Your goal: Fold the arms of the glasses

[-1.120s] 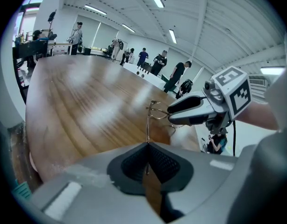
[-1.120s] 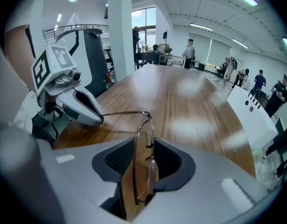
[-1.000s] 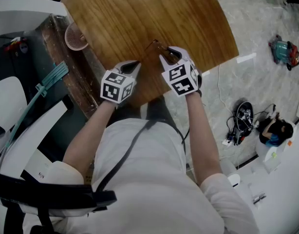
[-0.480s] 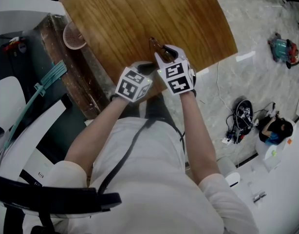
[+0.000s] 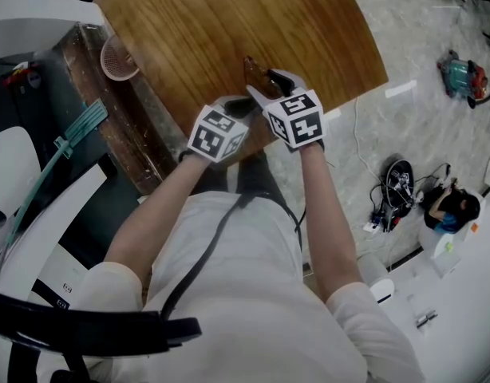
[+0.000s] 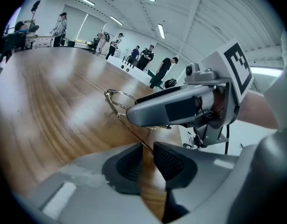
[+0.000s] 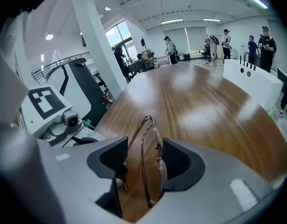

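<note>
Thin wire-framed glasses (image 5: 257, 72) lie near the front edge of the wooden table (image 5: 229, 22). My right gripper (image 5: 270, 84) straddles the frame. In the right gripper view the glasses (image 7: 150, 143) stand edge-on between the opening jaws (image 7: 144, 155), with a little space at each pad. My left gripper (image 5: 241, 104) sits close beside the right one. In the left gripper view one arm of the glasses (image 6: 129, 125) runs from the frame (image 6: 116, 97) into the narrow gap of the left gripper (image 6: 147, 148), which is shut on it. The right gripper's finger (image 6: 167, 108) hides part of the frame.
A pink mesh basket (image 5: 117, 58) sits at the table's left edge. The table's front edge runs just under both grippers. Cables and gear (image 5: 397, 194) lie on the floor to the right. People stand far beyond the table (image 6: 143, 57).
The left gripper has moved right, up against the right gripper, bringing the glasses' arm with it. The right gripper has rolled and its jaws have widened round the frame.
</note>
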